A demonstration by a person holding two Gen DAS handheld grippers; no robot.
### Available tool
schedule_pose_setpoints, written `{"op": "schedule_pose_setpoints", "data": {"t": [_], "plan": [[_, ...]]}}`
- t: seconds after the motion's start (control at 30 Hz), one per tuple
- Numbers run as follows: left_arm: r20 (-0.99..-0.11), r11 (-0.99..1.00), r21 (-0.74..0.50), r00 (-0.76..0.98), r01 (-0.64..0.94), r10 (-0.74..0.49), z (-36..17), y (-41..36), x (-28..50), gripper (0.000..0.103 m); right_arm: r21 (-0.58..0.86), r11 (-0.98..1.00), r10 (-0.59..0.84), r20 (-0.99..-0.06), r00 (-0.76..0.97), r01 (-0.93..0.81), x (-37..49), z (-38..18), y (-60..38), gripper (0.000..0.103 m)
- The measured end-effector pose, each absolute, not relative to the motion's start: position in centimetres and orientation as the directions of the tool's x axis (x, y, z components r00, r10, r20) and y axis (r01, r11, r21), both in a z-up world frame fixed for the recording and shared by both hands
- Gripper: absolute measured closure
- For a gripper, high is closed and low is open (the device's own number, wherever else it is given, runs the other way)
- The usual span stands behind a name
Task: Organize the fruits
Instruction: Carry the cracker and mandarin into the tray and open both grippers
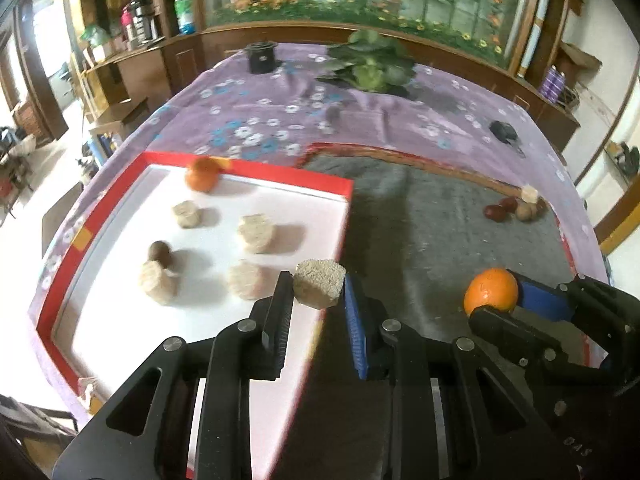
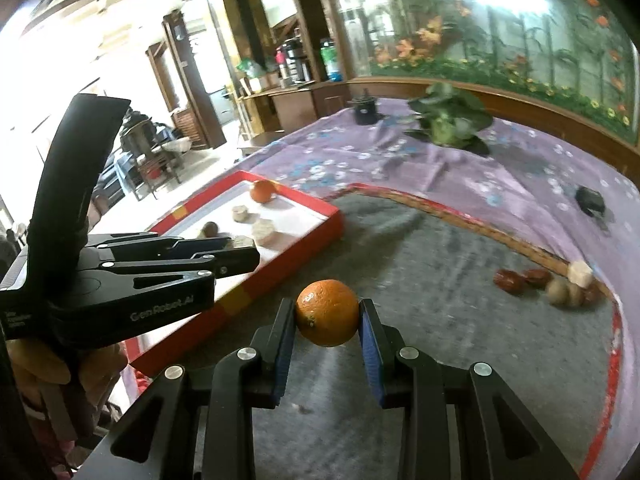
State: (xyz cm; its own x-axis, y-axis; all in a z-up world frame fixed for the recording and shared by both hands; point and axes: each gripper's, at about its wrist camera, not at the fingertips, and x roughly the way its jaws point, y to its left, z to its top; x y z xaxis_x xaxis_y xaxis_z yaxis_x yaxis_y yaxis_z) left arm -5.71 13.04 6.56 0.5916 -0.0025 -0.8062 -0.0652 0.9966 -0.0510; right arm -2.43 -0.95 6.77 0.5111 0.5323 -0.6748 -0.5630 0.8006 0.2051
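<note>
My left gripper (image 1: pixel 319 294) is clamped on a beige hexagonal block (image 1: pixel 319 283) above the red-rimmed white tray's (image 1: pixel 256 168) right edge. My right gripper (image 2: pixel 327 316) pinches an orange (image 2: pixel 327 312) over the grey mat (image 2: pixel 440 288). Another orange (image 1: pixel 201 174) sits in the tray's far corner.

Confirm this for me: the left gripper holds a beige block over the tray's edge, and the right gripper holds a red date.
Wrong on one count: the right gripper holds an orange, not a red date, as the right wrist view shows. The left gripper does hold the beige block at the edge of the tray.
</note>
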Motion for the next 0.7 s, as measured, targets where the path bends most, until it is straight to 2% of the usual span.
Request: {"op": "schedule_pose_setpoints", "data": {"t": [0.37,0.7], "plan": [[-0.809,0.972,-0.103,0.586,-0.210,0.040,7.0,21.2,-5.5,0.078,0.181,0.733,0.570,-0.689,0.447,-0.656,-2.2,7.3,4.7,0.072],[-0.837,0.939,-0.138,0.544,-0.315,0.059,6.0,26.8,-2.8,0.078,0.238,0.649,0.627,-0.705,0.332,-0.722,-0.9,6.2,10.1,0.073]]}}
